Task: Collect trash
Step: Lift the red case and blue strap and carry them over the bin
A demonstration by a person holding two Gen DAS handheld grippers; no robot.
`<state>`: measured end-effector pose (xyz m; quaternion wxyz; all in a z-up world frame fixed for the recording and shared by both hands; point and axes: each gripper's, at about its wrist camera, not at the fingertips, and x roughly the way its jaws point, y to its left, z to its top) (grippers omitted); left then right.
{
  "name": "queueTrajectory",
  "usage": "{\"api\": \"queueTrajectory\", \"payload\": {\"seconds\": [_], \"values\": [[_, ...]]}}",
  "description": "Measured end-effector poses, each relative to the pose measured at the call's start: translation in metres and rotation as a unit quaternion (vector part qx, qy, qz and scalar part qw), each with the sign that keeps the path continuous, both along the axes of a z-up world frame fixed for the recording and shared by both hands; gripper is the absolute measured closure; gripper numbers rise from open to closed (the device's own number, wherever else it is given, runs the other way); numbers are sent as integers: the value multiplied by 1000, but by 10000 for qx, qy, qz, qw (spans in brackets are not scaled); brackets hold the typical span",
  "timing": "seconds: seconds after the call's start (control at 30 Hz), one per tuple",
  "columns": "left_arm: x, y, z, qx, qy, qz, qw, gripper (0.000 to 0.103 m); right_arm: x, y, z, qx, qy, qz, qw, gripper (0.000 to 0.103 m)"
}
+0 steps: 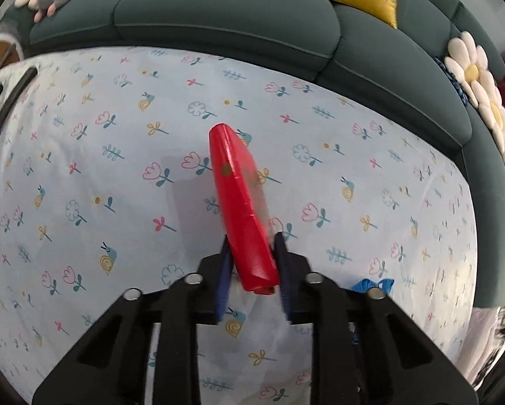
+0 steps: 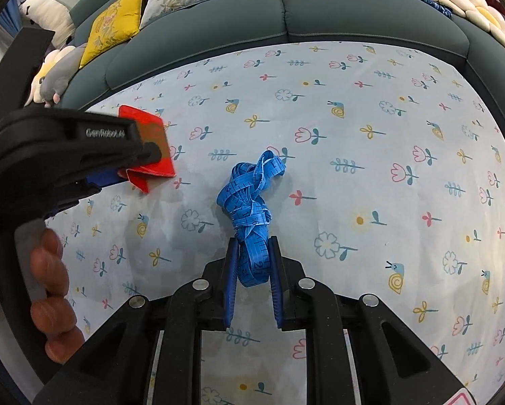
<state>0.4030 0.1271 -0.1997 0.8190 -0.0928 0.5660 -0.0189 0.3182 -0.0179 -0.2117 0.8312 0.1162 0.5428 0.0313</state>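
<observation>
Red packet [image 1: 240, 202] near end hidden btwn tool pads; print blurred. Tape measure [image 2: 250, 202] numerals mostly unreadable.

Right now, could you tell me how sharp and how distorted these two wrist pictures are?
Left wrist view: strong fisheye bending of the sofa edge; the red packet is slightly smeared along its right edge. Right wrist view: same bending, dark corners; the blue tape measure is crisp.
</observation>
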Motion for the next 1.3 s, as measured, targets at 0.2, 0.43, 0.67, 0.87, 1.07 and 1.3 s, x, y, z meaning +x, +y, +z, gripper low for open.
{"api": "queueTrajectory", "payload": {"seconds": [0.2, 0.43, 0.67, 0.87, 1.07, 1.3], "values": [[-21, -4, 6, 40, -18, -111, 9999, 89, -13, -7, 5, 68, -56, -51, 9999, 87], [-60, -18, 20, 130, -94, -315, 9994, 89, -43, -21, 22, 205, -154, -285, 9993, 87], [-105, -34, 46, 137, -256, -429, 9987, 89, -77, -41, 46, 213, -338, -449, 9982, 87], [-141, -52, 68, 138, -386, -554, 9976, 89, -109, -63, 69, 165, -559, -538, 9969, 87], [-181, -73, 87, 167, -529, -702, 9960, 89, -144, -84, 92, 103, -793, -606, 9949, 87], [-222, -98, 101, 114, -621, -885, 9941, 89, -180, -109, 112, 5, -1007, -670, 9927, 87]]}}
